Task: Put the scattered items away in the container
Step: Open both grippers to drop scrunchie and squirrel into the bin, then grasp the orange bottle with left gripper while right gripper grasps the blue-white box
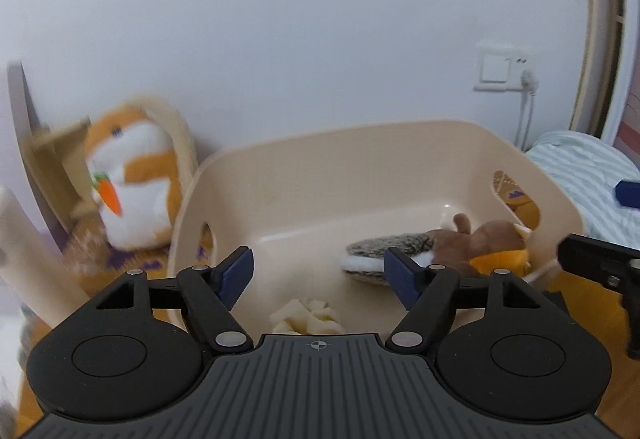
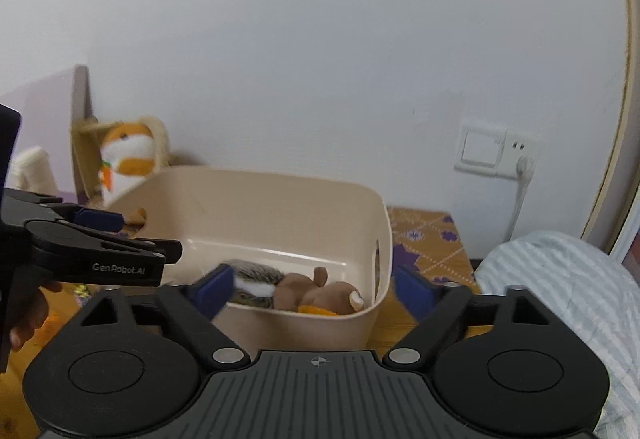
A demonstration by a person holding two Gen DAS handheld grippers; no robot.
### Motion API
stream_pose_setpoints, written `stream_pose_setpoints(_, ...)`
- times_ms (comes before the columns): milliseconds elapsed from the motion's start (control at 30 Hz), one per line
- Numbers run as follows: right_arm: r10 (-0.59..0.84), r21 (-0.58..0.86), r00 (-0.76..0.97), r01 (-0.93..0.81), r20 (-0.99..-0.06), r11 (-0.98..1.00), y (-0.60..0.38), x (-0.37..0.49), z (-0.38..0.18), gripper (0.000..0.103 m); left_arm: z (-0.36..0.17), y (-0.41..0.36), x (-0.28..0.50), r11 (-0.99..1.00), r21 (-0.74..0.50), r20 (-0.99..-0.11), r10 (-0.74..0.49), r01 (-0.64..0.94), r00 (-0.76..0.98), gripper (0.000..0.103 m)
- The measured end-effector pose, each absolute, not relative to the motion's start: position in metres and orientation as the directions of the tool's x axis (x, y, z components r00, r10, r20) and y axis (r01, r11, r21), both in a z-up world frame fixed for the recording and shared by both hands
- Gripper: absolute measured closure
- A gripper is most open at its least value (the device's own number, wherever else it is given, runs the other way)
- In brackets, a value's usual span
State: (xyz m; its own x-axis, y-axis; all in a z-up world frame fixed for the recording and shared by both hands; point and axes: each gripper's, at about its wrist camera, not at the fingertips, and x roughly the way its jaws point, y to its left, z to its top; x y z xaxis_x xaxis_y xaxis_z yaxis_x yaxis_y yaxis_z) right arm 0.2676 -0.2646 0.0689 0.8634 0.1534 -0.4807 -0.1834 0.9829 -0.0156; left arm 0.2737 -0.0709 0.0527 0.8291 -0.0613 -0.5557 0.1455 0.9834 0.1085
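The left gripper (image 1: 318,273) fills the lower part of the left wrist view, its two black linkage arms spread wide and its blue fingertip pads (image 1: 237,271) well apart, with nothing between them. In the right wrist view this same gripper enters from the left edge at mid-height, seen side-on, and a bare hand (image 2: 24,315) grips its handle at the lower left. The right gripper (image 2: 316,289) occupies the bottom of its own view, jaws likewise spread wide and empty. Its black tip also shows at the right edge of the left wrist view.
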Motion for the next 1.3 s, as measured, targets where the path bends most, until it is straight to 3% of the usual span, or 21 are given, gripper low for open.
stream_pose_setpoints(133, 0.169, -0.019, 0.887, -0.196, -0.43, 0.98, -0.268, 0.228, 0.076, 0.0, 0.063, -0.06, 0.237, 0.983, 0.095, -0.515, -0.086, 0.157, 0.853, 0.022)
stream_pose_setpoints(267, 0.154, -0.041, 0.895, -0.188, -0.418, 0.981, -0.27, 0.193, 0.071, 0.0, 0.06, -0.039, 0.204, 0.987, 0.062, -0.501, -0.098, 0.148, 0.86, 0.021)
stream_pose_setpoints(567, 0.099, -0.038, 0.845, -0.14, -0.526, 0.989, -0.272, 0.164, 0.025, 0.0, 0.021, -0.007, 0.158, 0.987, 0.101, -0.554, -0.047, 0.123, 0.831, 0.02)
stream_pose_setpoints(800, 0.079, 0.022, 0.809, -0.082, -0.582, 0.996, -0.277, 0.162, -0.006, 0.0, -0.008, -0.001, 0.156, 0.997, 0.018, -0.604, -0.052, 0.078, 0.795, 0.02)
stream_pose_setpoints(967, 0.061, 0.017, 0.79, -0.064, -0.611, 0.998, -0.272, 0.164, -0.02, 0.0, -0.03, -0.009, 0.166, 0.998, 0.043, -0.62, -0.003, 0.039, 0.785, 0.02)
stream_pose_setpoints(1300, 0.038, 0.017, 0.763, -0.036, -0.645, 0.999, -0.274, 0.179, -0.04, 0.0, -0.054, 0.011, 0.204, 0.99, -0.006, -0.644, -0.112, 0.14, 0.757, 0.02)
